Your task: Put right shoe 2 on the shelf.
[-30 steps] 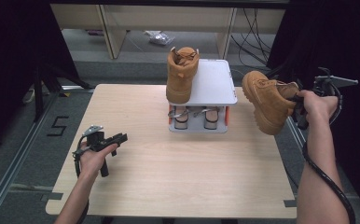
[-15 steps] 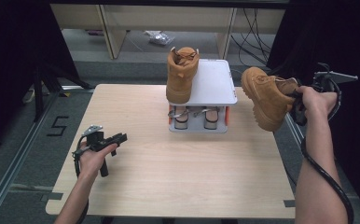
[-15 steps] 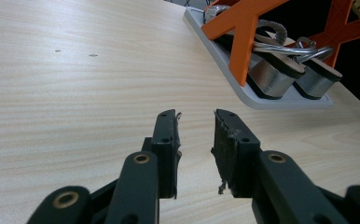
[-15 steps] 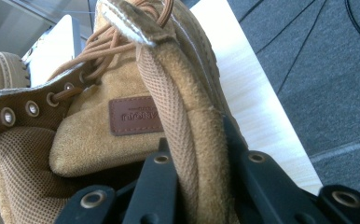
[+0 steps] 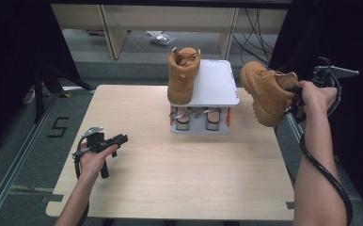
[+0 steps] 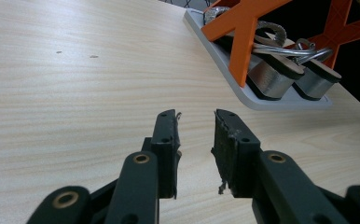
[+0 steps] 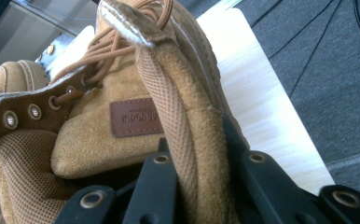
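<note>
Right gripper (image 5: 296, 101) is clamped on the padded collar of a tan suede lace-up boot (image 5: 266, 92), one jaw inside the opening and one outside, as the right gripper view shows with the collar (image 7: 187, 140) squeezed between the black jaws. In the high view the boot hangs in the air off the table's right edge, just beside the right end of a small white two-tier shoe rack with orange cross-braces (image 5: 212, 87), toe pointing toward the rack and sole tilted down and left.

By my reading the step in hand is carrying this second boot to the rack's top shelf, where its matching tan boot (image 5: 183, 75) already stands upright at the left end. The next move calls for swinging the held boot leftward over the bare white shelf, levelling the sole, and lowering it beside its partner before letting go.

Left gripper (image 5: 105, 143) rests low over the pale wooden table (image 5: 179, 174) at the near left, jaws parted with nothing between them, well apart from the rack. On the rack's lower tier sits a pair of silver wedge sandals (image 6: 280, 77). Little stands in the way: the shelf's right half is free, though the standing boot and the rack's edge leave modest room for a tilted sole.
</note>
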